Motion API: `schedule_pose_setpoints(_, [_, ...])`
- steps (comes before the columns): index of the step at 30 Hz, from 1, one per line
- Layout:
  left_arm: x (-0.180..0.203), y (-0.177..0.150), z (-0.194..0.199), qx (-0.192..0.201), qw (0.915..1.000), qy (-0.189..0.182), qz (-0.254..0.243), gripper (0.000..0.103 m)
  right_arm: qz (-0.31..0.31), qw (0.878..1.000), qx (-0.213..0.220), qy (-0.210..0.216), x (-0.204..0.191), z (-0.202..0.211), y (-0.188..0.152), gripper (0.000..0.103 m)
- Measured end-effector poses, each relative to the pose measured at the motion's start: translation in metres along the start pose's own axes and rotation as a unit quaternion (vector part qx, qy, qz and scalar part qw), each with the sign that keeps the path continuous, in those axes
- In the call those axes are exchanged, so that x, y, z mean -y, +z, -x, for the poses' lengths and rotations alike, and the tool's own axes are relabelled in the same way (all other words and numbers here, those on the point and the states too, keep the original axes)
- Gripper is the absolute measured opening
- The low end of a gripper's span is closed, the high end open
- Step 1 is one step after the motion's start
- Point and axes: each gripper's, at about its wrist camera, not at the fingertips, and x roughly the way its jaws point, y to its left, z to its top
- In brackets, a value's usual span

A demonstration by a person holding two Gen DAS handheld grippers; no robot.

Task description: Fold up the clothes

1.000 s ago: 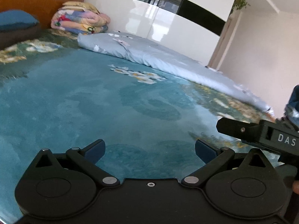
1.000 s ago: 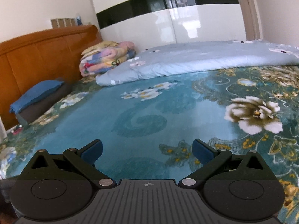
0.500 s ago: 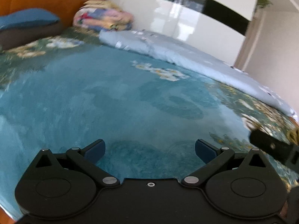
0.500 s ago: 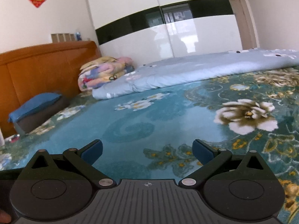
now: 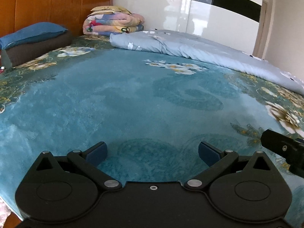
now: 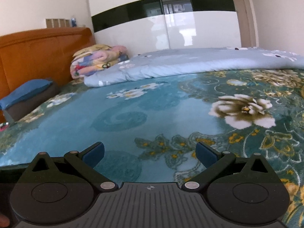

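Your left hand-held gripper [image 5: 152,151] hangs over the teal floral bed cover [image 5: 133,98], jaws spread wide, gripping nothing. Your right hand-held gripper [image 6: 150,152] is likewise released and empty above the same cover. No garment for folding shows in either view. A pale blue quilt [image 5: 199,51] lies along the far side; folded blankets [image 5: 112,22] sit by the headboard [image 5: 53,5].

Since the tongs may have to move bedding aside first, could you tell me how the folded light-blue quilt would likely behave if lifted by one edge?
The light-blue quilt would probably flop and unfold, since its creased edge looks soft. It runs far along the bed, so it is likely bulky for one grip. Its smooth cover may slip.
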Motion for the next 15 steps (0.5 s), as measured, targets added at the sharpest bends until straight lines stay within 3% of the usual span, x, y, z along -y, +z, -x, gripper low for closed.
schedule_pose_setpoints(15, [-0.002,-0.0009,0.0018,0.0,1.0,-0.005,-0.008,0.101,0.013,1.0,-0.017,-0.002,-0.0045,-0.0074,-0.004,0.103])
